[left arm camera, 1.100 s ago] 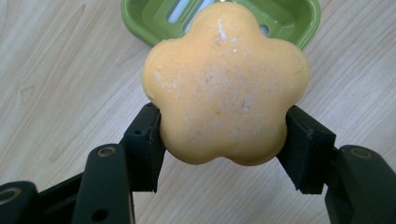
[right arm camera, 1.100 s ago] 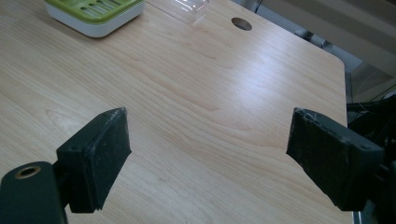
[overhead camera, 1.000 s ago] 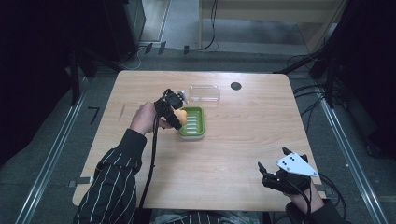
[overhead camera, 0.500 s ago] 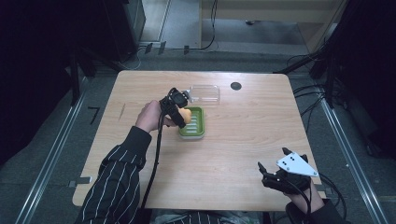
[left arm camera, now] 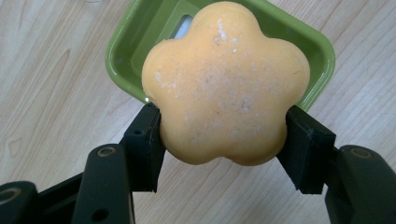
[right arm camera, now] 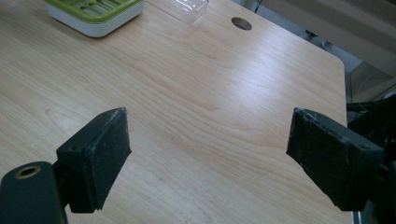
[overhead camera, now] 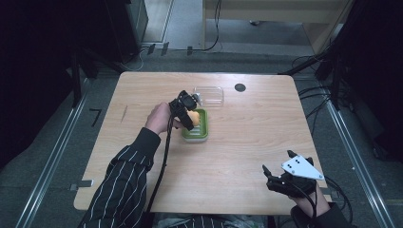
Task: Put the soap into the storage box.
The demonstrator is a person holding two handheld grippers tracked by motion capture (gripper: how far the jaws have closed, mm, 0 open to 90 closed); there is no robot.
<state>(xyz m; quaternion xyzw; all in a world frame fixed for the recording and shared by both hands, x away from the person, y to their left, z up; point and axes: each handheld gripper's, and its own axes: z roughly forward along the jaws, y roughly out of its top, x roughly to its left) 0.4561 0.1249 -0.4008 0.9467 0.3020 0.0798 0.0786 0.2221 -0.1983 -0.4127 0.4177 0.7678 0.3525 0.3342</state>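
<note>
In the high view, the left claw [overhead camera: 187, 112] holds an orange soap [overhead camera: 193, 115] over the near-left edge of the green soap dish [overhead camera: 199, 128], which sits mid-table with a clear plastic lid [overhead camera: 209, 95] just behind it; the right claw [overhead camera: 280, 183] rests well apart at the table's [overhead camera: 247, 156] near right corner. In the left gripper view, the flower-shaped soap [left arm camera: 224, 84] is pinched between the two black jaws, hanging above the dish's [left arm camera: 126, 51] rim rather than lying in it. In the right gripper view, the jaws stand wide apart with nothing between them, the dish [right arm camera: 93, 14] far off. My judgement: the pickup is done; lowering the soap onto the slatted tray and letting go is what is left, and perhaps the lid after.
</note>
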